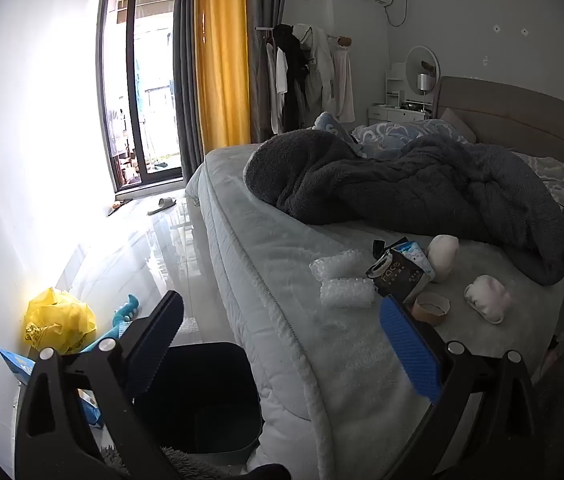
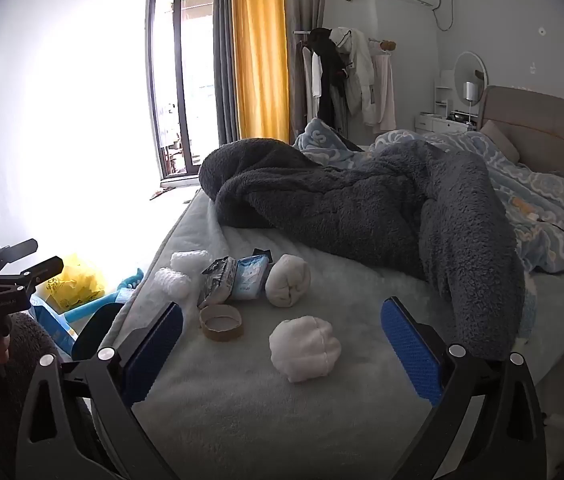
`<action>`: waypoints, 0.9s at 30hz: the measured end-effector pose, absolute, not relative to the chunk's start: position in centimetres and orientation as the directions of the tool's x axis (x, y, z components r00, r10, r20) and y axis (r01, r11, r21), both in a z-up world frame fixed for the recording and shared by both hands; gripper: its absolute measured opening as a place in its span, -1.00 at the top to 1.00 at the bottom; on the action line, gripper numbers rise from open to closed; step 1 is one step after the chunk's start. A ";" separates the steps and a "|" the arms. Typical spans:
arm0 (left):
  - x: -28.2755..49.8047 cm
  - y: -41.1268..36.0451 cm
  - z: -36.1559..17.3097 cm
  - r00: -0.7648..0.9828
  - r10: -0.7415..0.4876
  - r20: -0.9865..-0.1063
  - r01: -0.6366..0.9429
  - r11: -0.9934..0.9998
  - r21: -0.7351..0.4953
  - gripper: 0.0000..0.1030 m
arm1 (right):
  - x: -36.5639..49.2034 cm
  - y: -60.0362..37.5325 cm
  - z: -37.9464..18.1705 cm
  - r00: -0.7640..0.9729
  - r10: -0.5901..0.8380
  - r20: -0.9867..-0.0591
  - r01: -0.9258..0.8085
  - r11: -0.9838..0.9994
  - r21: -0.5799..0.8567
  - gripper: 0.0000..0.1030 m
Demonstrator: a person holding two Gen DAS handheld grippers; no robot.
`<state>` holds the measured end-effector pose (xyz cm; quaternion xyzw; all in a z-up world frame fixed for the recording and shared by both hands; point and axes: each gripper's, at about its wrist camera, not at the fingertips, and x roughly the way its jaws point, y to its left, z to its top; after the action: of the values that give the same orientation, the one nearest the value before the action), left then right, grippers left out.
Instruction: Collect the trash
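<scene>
Trash (image 2: 218, 278) lies near the bed's left edge (image 1: 242, 264), bin (image 1: 202, 392) below.

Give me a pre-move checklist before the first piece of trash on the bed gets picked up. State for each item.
1. Right tool open, nothing between its pads: ok.
2. Left tool open, nothing between its pads: ok.
3. Tape roll core lies apart from the rolled socks: ok.
4. Black bin stands beside the bed, top open: ok.
5. Bubble wrap rolls clear of the grey blanket: ok.
6. Tissue packs empty, so trash: cannot tell.
</scene>
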<state>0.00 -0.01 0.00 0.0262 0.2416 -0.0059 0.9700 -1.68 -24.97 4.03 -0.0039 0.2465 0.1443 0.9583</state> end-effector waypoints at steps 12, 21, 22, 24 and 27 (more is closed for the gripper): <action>0.0 0.0 0.0 0.882 0.002 -0.470 0.024 0.999 0.049 -0.94 | -1.7 -24.9 4.0 0.836 0.273 -0.476 -0.278 0.959 0.062 -0.94; 0.0 0.0 0.0 0.882 0.000 -0.471 0.024 0.999 0.047 -0.94 | -1.7 -24.9 4.0 0.835 0.272 -0.478 -0.278 0.959 0.059 -0.94; 0.0 0.0 0.0 0.882 0.000 -0.471 0.024 0.999 0.047 -0.94 | -1.7 -24.9 4.0 0.835 0.272 -0.478 -0.278 0.959 0.059 -0.94; 0.0 0.0 0.0 0.882 0.000 -0.471 0.025 0.999 0.047 -0.94 | -1.7 -24.9 4.0 0.835 0.272 -0.478 -0.278 0.959 0.058 -0.94; 0.0 0.0 0.0 0.882 -0.001 -0.472 0.026 0.999 0.047 -0.94 | -1.7 -24.9 4.0 0.835 0.271 -0.479 -0.278 0.959 0.058 -0.94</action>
<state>-0.02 -0.01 0.00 0.0258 0.2430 -0.0068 0.9697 -1.65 -24.87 4.00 -0.0068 0.2489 0.1434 0.9578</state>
